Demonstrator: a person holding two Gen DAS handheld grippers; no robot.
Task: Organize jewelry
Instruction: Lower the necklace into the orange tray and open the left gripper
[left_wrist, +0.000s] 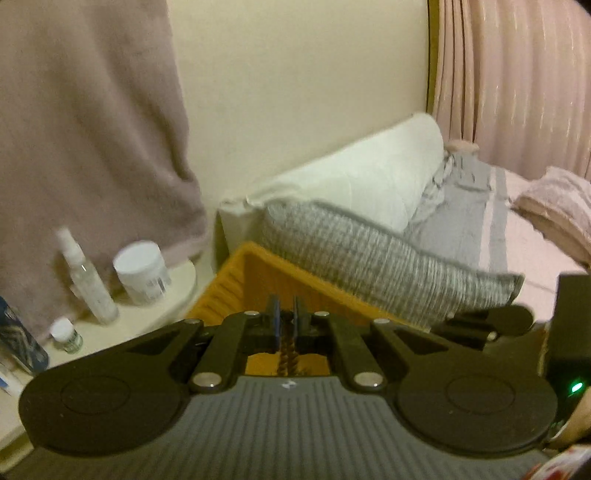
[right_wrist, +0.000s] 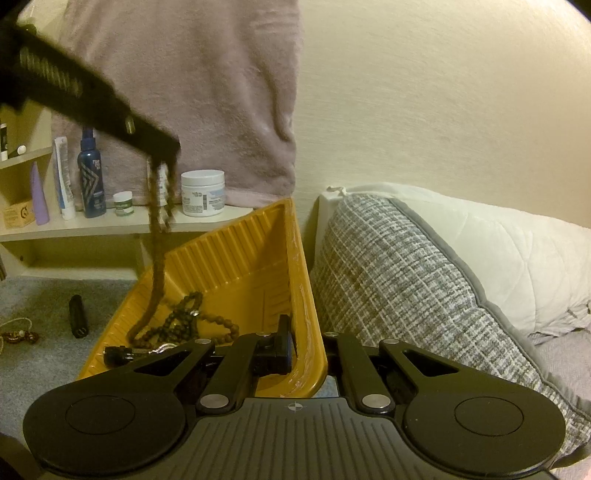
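My left gripper (left_wrist: 286, 319) is shut on a brown beaded necklace (left_wrist: 286, 356) and holds it above the yellow tray (left_wrist: 236, 273). In the right wrist view the left gripper (right_wrist: 164, 157) comes in from the upper left and the necklace (right_wrist: 157, 258) hangs from it, its lower end reaching into the tray (right_wrist: 240, 236). A dark beaded necklace (right_wrist: 184, 317) and a small metal piece lie in the tray. My right gripper (right_wrist: 306, 354) grips the tray's right wall, one finger inside and one outside.
A shelf (right_wrist: 110, 225) holds bottles, tubes and a white jar (right_wrist: 203, 192). A grey woven pillow (right_wrist: 406, 280) and a white pillow lie right of the tray. A black cylinder (right_wrist: 78, 315) and more jewelry (right_wrist: 16, 334) lie on the carpet.
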